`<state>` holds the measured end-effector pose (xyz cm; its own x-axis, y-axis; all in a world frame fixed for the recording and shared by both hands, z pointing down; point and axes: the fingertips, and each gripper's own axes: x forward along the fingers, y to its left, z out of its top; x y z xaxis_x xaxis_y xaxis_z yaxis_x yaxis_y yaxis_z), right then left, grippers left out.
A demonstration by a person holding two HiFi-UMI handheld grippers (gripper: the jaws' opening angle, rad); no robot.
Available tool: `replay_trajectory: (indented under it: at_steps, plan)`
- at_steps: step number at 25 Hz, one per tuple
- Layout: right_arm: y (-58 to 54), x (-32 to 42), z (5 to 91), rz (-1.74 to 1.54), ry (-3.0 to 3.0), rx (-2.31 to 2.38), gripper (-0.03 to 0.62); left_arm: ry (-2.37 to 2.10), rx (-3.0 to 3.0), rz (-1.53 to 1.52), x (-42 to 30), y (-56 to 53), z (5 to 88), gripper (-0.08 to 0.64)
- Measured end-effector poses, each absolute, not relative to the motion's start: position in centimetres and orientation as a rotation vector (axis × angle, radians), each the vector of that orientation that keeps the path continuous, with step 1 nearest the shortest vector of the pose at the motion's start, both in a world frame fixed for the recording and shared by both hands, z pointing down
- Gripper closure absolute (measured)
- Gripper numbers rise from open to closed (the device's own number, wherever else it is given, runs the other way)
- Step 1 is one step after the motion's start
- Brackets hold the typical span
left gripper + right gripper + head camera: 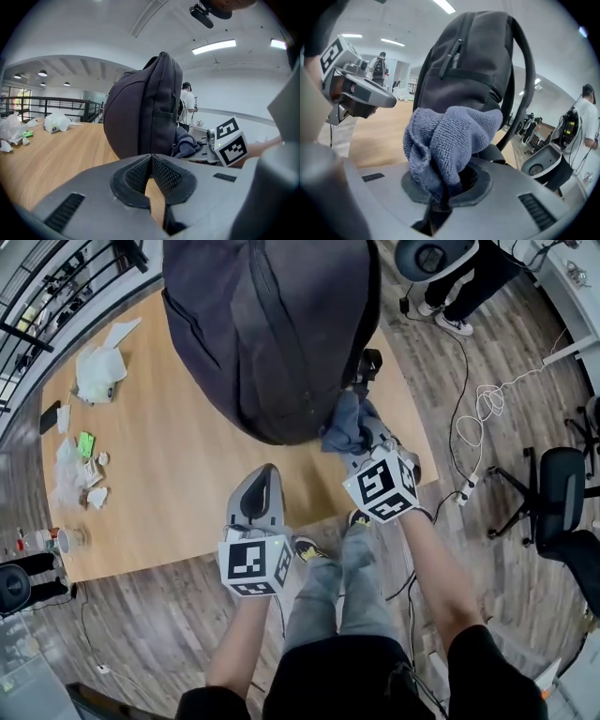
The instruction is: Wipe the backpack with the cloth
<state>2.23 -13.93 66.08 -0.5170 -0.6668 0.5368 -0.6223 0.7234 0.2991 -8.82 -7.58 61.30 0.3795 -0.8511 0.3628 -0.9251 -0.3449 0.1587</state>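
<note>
While pinching cloth (342,423), right gripper (357,442) tilts toward backpack (272,324)

Open-plan lab or office workspace, as I see it through the rig.

Head view: a large wooden counter (187,474) stands on a plank floor (141,634). At the right edge is an office chair (555,495), and a white cable (483,404) loops down to a power strip (466,491). A black metal railing (47,287) crosses the upper left corner.

Left gripper view: a white ceiling carries strip lights (214,46) at upper right, and a person (188,101) stands at centre.

Right gripper view: grey rounded equipment (543,164) sits on the floor at lower right.
</note>
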Motion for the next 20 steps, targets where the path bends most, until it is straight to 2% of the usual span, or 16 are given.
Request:
replay_trajectory:
  at_steps: [4, 9, 20]
  plan:
    - [-12.6, 0.7, 65.1, -0.189, -2.201, 0.953, 0.555, -1.575, 2.297, 0.303, -9.1, -7.6, 61.0, 0.545]
    - [-9.8, -3.8, 62.8, -0.15, -2.36, 0.796, 0.555, -1.607, 2.267, 0.276, -10.5, -7.6, 60.1, 0.545]
    - [-11.8, -6.7, 42.2, -0.493, -2.451, 0.831, 0.555, -1.7, 2.26, 0.159, -12.9, -7.6, 52.6, 0.545]
